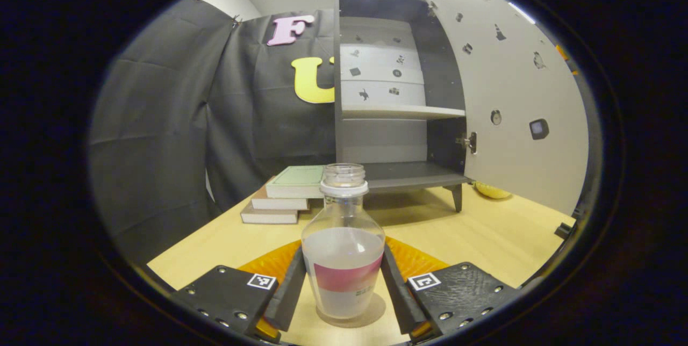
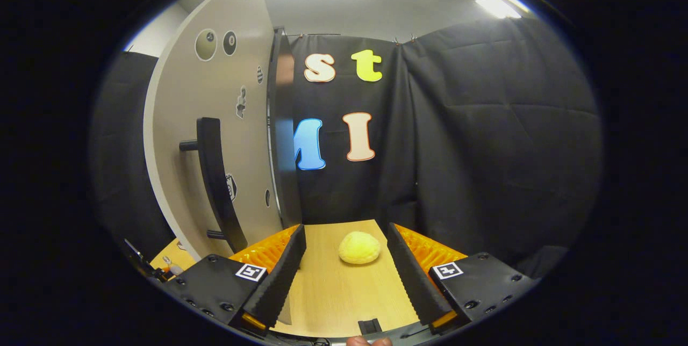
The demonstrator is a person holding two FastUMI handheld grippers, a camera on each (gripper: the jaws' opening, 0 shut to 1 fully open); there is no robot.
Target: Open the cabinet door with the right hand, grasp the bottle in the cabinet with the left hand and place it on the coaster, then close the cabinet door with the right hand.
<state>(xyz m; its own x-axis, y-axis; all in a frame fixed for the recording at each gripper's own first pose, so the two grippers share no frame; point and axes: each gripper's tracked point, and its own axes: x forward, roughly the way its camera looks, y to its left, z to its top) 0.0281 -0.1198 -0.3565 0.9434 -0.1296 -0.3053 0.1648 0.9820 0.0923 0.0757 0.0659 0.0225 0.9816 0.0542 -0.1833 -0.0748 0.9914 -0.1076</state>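
A clear bottle (image 1: 344, 260) with a pink label band and no cap stands upright on the wooden table (image 1: 484, 233). My left gripper (image 1: 344, 276) is shut on it, one finger pressing each side of its wide body. Under its base shows a round darker patch (image 1: 373, 309); I cannot tell whether that is the coaster or a shadow. The grey cabinet (image 1: 398, 120) stands open behind, its shelves bare and its door (image 1: 516, 115) swung out to the right. My right gripper (image 2: 344, 260) is open with nothing between its fingers. It sits beside the door's outer face (image 2: 215, 136), right of the black handle (image 2: 215, 179).
A stack of three books (image 1: 285, 195) lies left of the cabinet. A yellow rounded object (image 2: 359, 247) rests on the table ahead of my right gripper, also showing under the door (image 1: 492, 190). Black cloth walls close in the left, back and right.
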